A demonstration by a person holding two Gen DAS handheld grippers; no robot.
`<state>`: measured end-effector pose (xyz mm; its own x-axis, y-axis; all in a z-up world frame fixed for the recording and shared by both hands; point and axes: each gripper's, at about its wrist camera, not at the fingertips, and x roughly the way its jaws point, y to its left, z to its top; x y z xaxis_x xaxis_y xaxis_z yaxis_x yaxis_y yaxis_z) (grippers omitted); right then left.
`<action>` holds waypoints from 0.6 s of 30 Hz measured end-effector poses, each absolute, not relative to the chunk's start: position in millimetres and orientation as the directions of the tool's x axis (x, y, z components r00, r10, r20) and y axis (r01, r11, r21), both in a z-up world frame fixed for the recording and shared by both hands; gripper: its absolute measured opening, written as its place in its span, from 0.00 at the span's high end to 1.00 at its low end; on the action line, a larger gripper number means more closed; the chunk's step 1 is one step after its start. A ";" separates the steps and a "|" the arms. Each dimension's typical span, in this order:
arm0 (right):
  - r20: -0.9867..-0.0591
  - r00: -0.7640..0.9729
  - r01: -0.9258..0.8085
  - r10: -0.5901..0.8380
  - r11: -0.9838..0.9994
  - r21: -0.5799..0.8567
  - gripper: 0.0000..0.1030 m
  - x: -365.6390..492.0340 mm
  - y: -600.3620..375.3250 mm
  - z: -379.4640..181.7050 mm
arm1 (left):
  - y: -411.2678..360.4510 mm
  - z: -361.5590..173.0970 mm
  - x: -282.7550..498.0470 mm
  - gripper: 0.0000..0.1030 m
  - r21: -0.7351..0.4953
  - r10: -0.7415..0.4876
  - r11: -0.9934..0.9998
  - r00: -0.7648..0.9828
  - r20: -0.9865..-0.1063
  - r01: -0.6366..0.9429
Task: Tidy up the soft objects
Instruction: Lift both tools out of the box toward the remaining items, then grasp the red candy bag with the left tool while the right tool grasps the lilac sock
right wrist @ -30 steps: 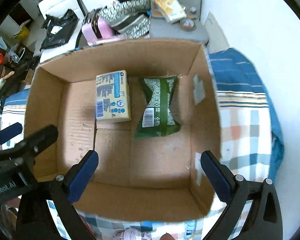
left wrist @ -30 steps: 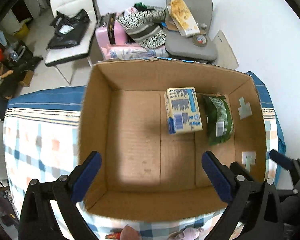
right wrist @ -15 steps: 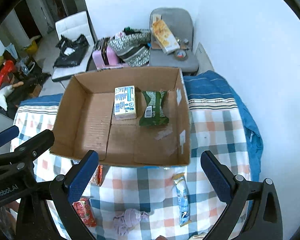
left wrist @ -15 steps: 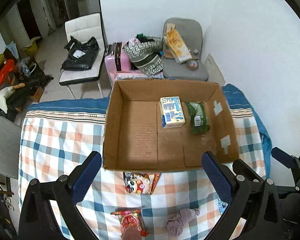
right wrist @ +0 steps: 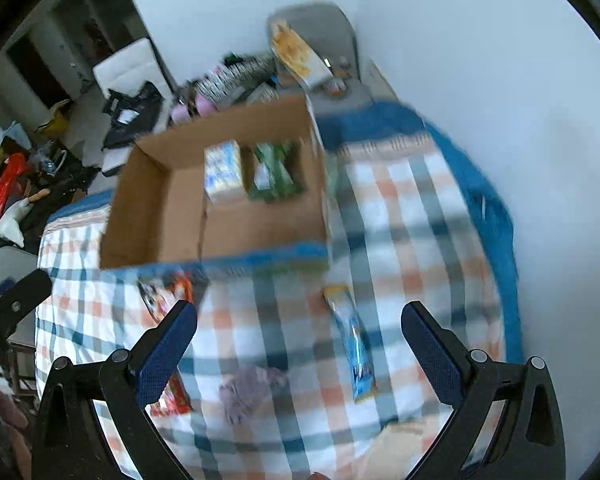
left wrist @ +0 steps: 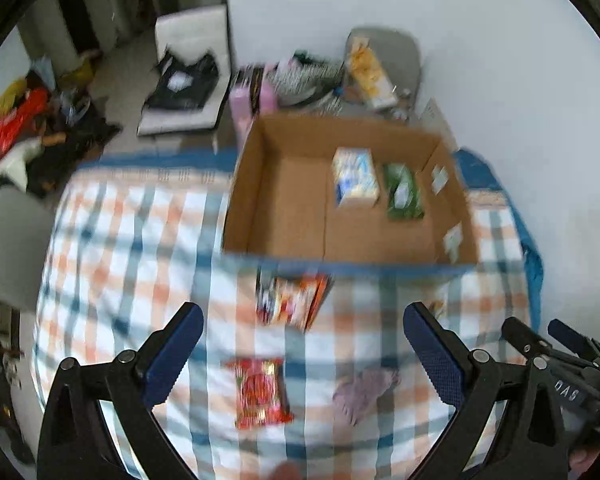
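An open cardboard box (left wrist: 244, 200) (right wrist: 140, 200) stands at the far side of a checked cloth. Inside lie a pale blue-and-white pack (left wrist: 356, 178) (right wrist: 224, 172) and a green packet (left wrist: 402, 192) (right wrist: 274, 172). On the cloth in front lie a cartoon-print snack bag (left wrist: 294, 300) (right wrist: 162, 294), a red packet (left wrist: 262, 392) (right wrist: 172, 398), a mauve soft cloth lump (left wrist: 364, 390) (right wrist: 248, 390) and a long blue wrapper (right wrist: 352, 344). My left gripper (left wrist: 300, 344) and right gripper (right wrist: 300, 344) both hang open above the cloth, holding nothing.
The checked cloth (left wrist: 132, 248) covers a table beside a white wall (left wrist: 520, 100). Behind the box stand a grey chair (left wrist: 396, 56) with a yellow bag, a white chair (left wrist: 188, 40), a pink case (left wrist: 248, 100) and floor clutter at the left.
Both grippers have pulled back and up from over the box; the box now looks smaller and the loose items on the cloth have come into view. The views are motion-blurred.
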<state>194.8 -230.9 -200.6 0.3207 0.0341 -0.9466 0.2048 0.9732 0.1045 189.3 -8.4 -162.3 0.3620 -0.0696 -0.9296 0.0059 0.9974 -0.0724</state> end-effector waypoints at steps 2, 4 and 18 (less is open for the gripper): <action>-0.963 0.263 0.224 0.061 0.967 0.123 0.00 186.9 -234.7 -227.1 | -2.7 -187.1 180.3 0.00 -0.073 -0.067 0.997 0.304 -0.950 -0.007; -0.976 0.188 0.240 0.112 0.958 0.156 0.00 178.9 -231.1 -259.4 | 4.8 -216.0 171.9 0.00 -0.063 -0.057 0.998 0.233 -0.971 -0.018; -0.909 -0.126 0.381 0.398 0.865 0.326 0.02 168.3 -164.9 -419.9 | 52.4 -344.9 144.2 0.00 -0.024 -0.033 0.992 -0.065 -0.997 -0.127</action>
<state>168.3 -164.9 -419.9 -0.1256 0.3983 -0.9086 0.3813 0.8649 0.3264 144.2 52.4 -344.9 -0.0652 -0.0328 -0.9973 -0.1271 0.9916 -0.0243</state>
